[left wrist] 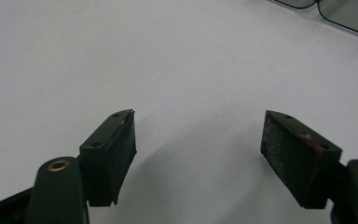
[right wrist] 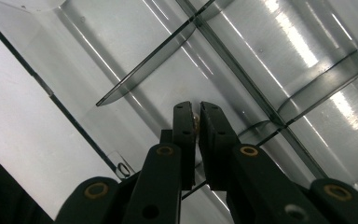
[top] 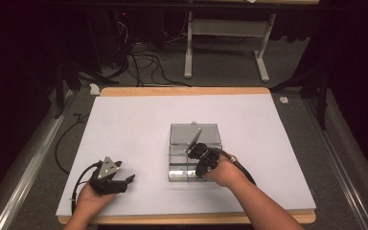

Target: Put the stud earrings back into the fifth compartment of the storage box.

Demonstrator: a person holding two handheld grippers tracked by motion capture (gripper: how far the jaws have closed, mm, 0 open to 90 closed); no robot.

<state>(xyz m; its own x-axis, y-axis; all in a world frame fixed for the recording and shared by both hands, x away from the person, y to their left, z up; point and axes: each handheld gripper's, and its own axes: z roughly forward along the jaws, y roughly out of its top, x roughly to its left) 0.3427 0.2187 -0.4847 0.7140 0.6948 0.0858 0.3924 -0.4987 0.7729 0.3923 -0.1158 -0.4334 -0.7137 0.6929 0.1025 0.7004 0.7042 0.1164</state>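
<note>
High view puts my right gripper (top: 194,152) over the clear plastic organiser box (top: 192,170) near the middle of the white table (top: 124,124), with my right hand (top: 223,168) just behind it at the box's near right corner. The box's lid (top: 194,133) lies open and flat on the far side of the tool. A thin grey piece (top: 194,137) rises at a slant from the jaw tips toward the lid; I cannot tell exactly what it is.

Right gripper view looks straight down my two black jaws into the box. They stand almost together, with a narrow slit between them, and something small and pale (right wrist: 196,122) is pinched at their tips; it is too little to name. Ahead of the tips the clear dividers (right wrist: 177,39) cross, splitting the box into compartments, and the jaws hang above the compartment on the near side of that crossing.

My left gripper (top: 124,181) rests low on the bare table well to the left of the box, my left hand (top: 93,196) behind it. Left gripper view shows its pads (left wrist: 121,144) spread wide apart with nothing between them, only white table surface, and a corner of the box far off beyond the right jaw.
</note>
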